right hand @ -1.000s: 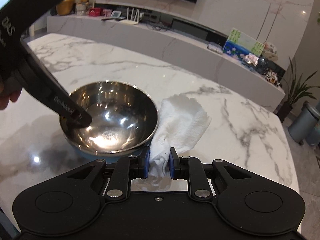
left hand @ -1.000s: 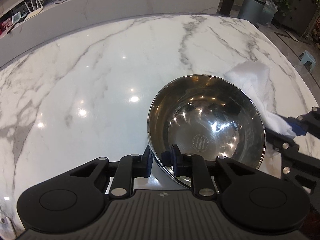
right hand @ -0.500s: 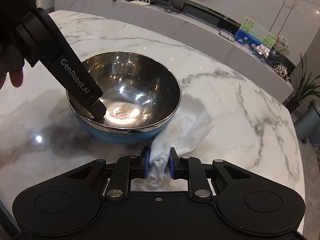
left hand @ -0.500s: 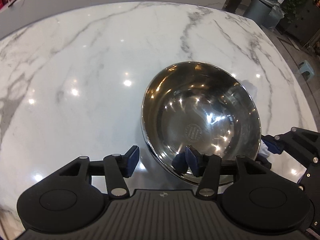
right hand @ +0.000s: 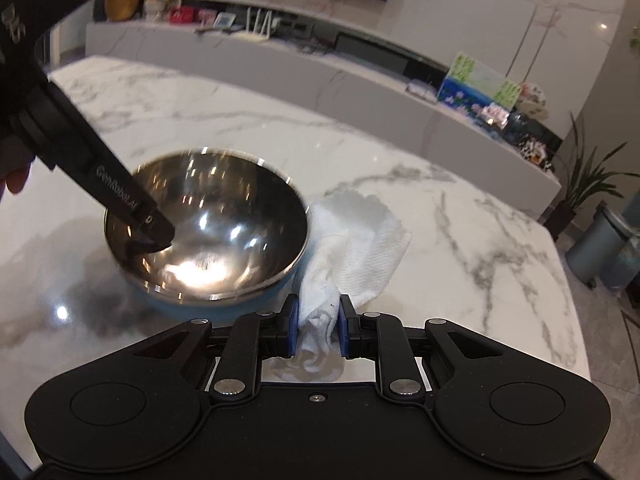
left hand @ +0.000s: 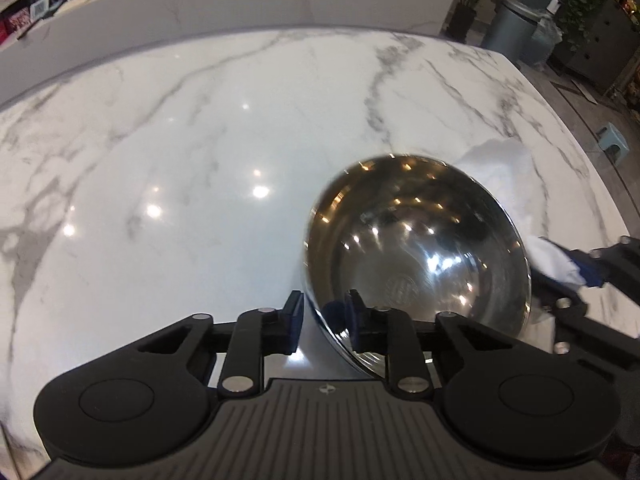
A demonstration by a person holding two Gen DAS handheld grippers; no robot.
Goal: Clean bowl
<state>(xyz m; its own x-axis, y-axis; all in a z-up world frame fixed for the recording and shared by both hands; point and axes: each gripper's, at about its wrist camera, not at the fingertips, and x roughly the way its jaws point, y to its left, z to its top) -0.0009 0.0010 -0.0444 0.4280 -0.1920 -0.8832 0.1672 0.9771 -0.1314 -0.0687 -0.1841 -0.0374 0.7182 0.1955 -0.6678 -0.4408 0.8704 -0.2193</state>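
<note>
A steel bowl (left hand: 420,248) with a blue outside (right hand: 224,232) sits on the marble table (left hand: 240,140), blurred and tilted. My left gripper (left hand: 324,320) straddles its near rim, one pad outside and one inside, and its jaws are closing on the rim between them. The right wrist view shows that left gripper (right hand: 154,236) reaching into the bowl from the left. My right gripper (right hand: 316,330) is shut on a bunched white cloth (right hand: 360,248) beside the bowl's right side. The cloth (left hand: 504,168) spreads on the table behind the bowl.
A long marble counter (right hand: 360,92) with small items runs behind the table. A grey bin (right hand: 596,248) and a potted plant (right hand: 580,184) stand on the floor off the table's far right edge. A person's fingertip (right hand: 16,180) shows at the left.
The left jaws opened off the bowl's rim, then closed back onto it. The bowl shifted and now looks tilted and blurred. The right gripper kept its hold on the cloth.
</note>
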